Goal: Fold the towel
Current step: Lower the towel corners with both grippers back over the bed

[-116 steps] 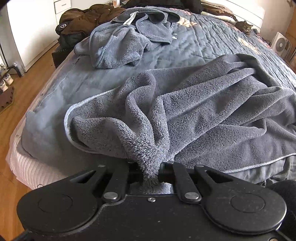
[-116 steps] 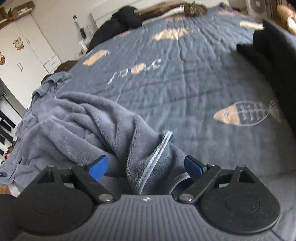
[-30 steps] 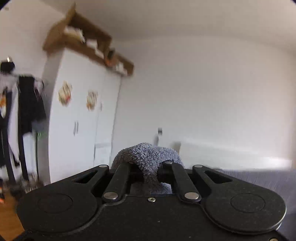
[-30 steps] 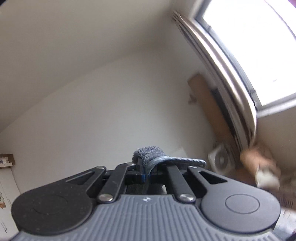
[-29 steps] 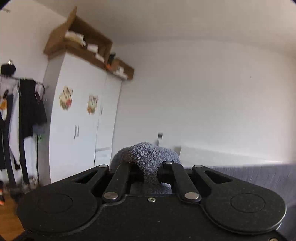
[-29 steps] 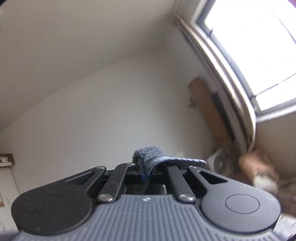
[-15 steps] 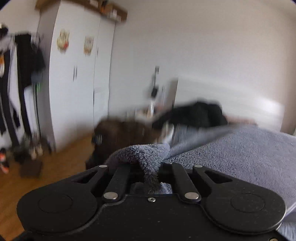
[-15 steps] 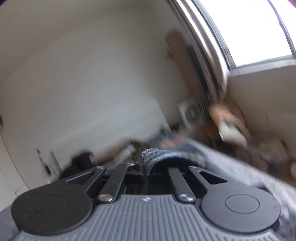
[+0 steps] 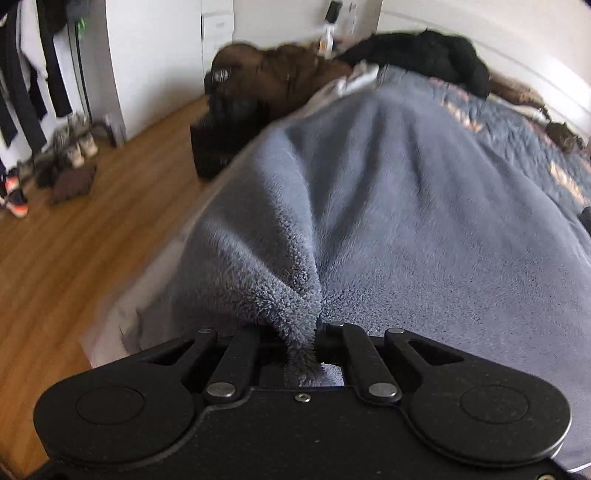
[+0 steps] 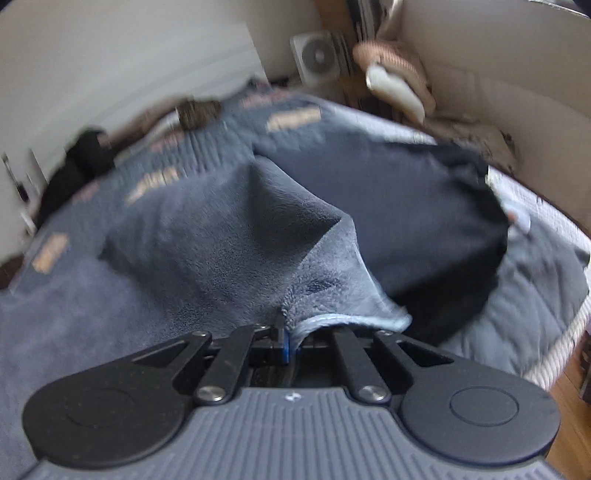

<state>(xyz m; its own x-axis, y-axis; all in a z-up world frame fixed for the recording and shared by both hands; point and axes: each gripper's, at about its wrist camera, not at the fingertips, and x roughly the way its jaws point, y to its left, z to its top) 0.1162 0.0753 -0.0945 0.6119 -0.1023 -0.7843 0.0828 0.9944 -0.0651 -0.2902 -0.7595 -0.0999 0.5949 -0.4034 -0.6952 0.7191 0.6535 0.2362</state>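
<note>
Grey fleece towel [image 9: 388, 221] spread over bed [image 10: 535, 295], corners clamped in left gripper [image 9: 317, 332] and right gripper [image 10: 290, 332]. Wooden floor [image 9: 74, 240] at 9 o'clock; shoes [image 9: 77, 147], white wardrobe [image 9: 159, 55] at 11; fan [image 10: 317, 57] at 12 in right view.

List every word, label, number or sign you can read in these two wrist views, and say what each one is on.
No readable text in either view.
Tan marks on the bedspread: blurred shapes, no letters readable.
Small emblem on the right gripper body: a mark too small to read.
Small items by the far wall: blurred, nothing legible.
The towel held by the left gripper shows no label.
</note>
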